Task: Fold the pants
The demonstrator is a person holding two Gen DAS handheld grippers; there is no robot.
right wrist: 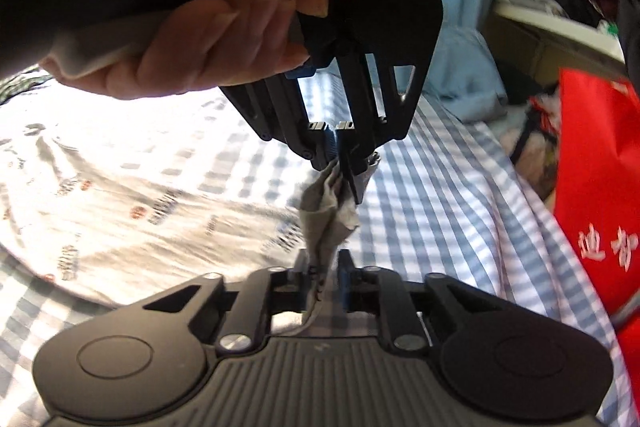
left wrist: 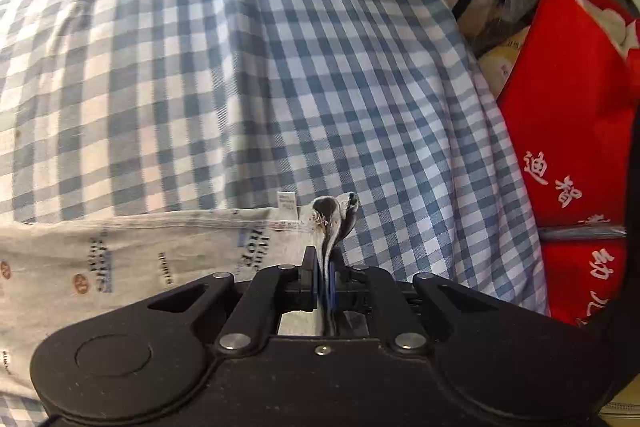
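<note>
Right wrist view, nearest: the right gripper (right wrist: 322, 279) is clenched on a bunched edge of the pants (right wrist: 132, 195), the cloth running between its jaws. Just beyond, the left gripper (right wrist: 345, 174), carried by a hand (right wrist: 224, 39), pinches the same gathered edge, so both tools hold one corner close together. Left wrist view: the left gripper (left wrist: 325, 281) grips a thin fold of that hem, with a small label (left wrist: 287, 205) beside it. The rest of the printed, pale garment lies spread on the checked bedsheet (left wrist: 248, 67). Farther off, a red bag (left wrist: 568, 131) stands at the bed's edge. Judged step: carrying one edge over to make a fold. Done well, both grips stay firm, rise together, keep the hem taut and level, and lay it squarely onto the opposite edge.
</note>
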